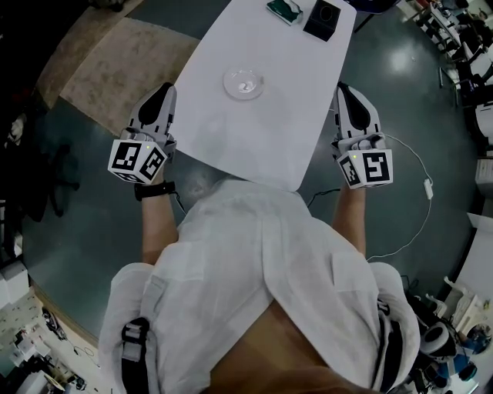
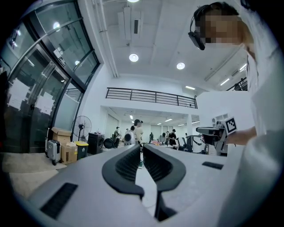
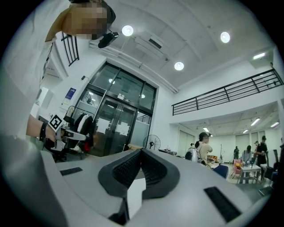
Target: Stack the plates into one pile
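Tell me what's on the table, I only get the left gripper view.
Observer: One clear glass plate, mid-table. I can't tell whether it's a stack.
Operator: Anything else up there?
Observer: A black box and a green item at the far end.
Operator: Right tool state?
Observer: Right tool is shut and empty, just off the table's right edge.

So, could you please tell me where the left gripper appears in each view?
Head view: left gripper at left, beside the table's left edge, shut.
Left gripper view: left gripper fills the lower centre, pointing away.
Right gripper view: left gripper small, at far left.
Shared landmark: the person's white shirt, in all three.
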Available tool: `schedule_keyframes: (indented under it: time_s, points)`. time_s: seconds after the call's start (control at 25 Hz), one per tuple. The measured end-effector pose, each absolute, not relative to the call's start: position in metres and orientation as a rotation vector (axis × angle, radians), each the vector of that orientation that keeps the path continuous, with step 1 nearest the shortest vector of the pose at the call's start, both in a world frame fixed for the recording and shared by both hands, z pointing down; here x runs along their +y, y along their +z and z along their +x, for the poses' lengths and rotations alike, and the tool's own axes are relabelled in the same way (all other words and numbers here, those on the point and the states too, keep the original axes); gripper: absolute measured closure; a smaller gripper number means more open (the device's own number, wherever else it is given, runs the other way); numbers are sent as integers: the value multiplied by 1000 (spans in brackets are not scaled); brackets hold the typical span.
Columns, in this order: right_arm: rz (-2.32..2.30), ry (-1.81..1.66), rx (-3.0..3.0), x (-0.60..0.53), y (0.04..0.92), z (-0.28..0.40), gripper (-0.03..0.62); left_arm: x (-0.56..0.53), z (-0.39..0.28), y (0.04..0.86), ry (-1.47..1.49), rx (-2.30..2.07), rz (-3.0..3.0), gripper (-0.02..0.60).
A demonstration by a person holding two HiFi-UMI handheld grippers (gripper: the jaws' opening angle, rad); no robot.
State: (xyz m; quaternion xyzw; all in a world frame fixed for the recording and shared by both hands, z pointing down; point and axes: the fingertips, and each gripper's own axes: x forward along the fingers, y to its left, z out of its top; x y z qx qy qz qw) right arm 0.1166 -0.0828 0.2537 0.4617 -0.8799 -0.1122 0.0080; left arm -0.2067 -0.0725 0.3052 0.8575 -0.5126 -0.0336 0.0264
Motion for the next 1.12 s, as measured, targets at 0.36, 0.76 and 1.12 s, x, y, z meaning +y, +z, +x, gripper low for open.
schedule_keyframes:
  time_s: [0.36, 0.76, 1.12]
  points:
    - [1435, -368, -2752, -84, 251, 118, 568, -76, -202, 304, -100, -1575, 2656, 554]
    - [1438, -371, -2752, -87, 249, 118, 568, -81, -201, 303, -104, -1565, 2654, 554]
    - [1435, -366, -2752, -91, 250, 119, 568, -85, -199, 303, -103, -1558, 2655, 554]
